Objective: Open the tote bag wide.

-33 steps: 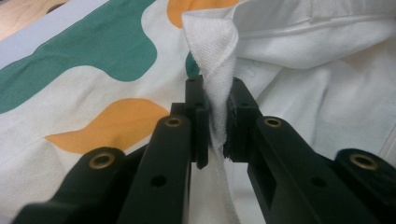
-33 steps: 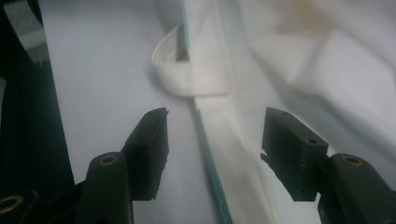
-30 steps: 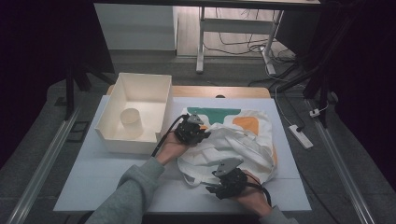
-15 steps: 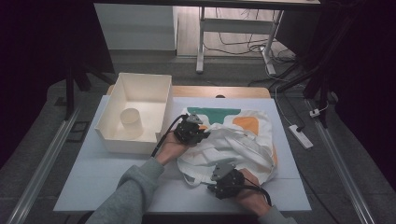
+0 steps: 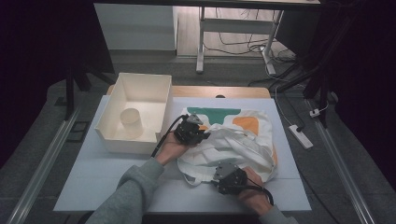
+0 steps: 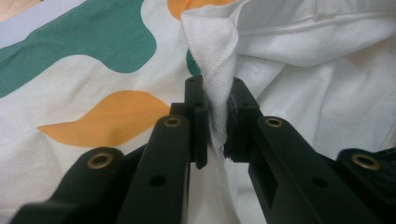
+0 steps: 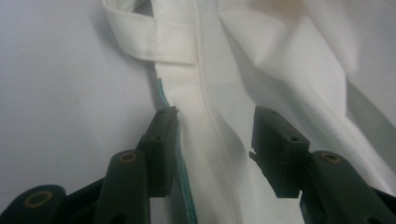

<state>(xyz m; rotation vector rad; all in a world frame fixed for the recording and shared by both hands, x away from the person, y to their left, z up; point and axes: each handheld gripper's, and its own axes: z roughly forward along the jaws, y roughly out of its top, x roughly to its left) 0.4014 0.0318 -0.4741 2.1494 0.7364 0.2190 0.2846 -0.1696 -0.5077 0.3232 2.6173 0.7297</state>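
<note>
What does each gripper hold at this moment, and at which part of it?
The left gripper is shut on a bunched fold of the cloth bag. The right gripper straddles the bag's hemmed edge, its jaws closing but not yet pressing.

bag (image 5: 233, 140): white w/ green+orange blobs (teal edge) | bin (image 5: 140, 100): cream

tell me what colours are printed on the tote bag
Green and orange shapes on the white tote bag, clearest in the left gripper view.

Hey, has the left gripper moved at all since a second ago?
No. The left gripper sits in the same spot beside the white bin, clamped on the bag.
</note>
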